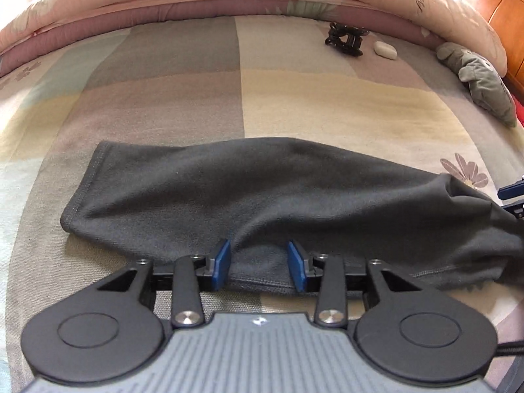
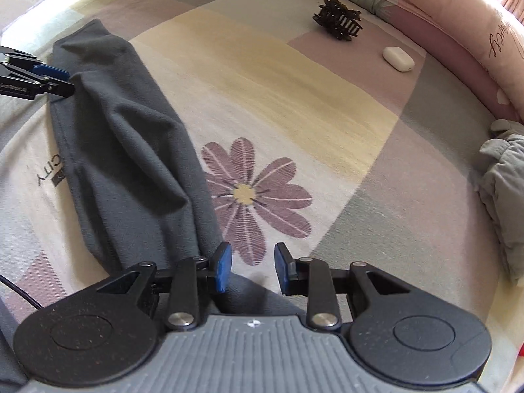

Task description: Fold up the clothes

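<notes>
Across the patchwork bedsheet (image 1: 294, 98) lies a dark grey garment (image 1: 245, 196), folded long and rumpled. Its stitched hem sits between the left gripper (image 1: 260, 267)'s blue pads, jaws parted, not pinching. Beside its other end the right gripper (image 2: 252, 270) stands open above a printed purple flower (image 2: 252, 193). Farther off lie a black hair claw (image 2: 339, 21) and a white earbud case (image 2: 398, 59).

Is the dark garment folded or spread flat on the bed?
Folded. The dark garment lies doubled into a long narrow band with a rounded fold along one edge, still rumpled.
</notes>
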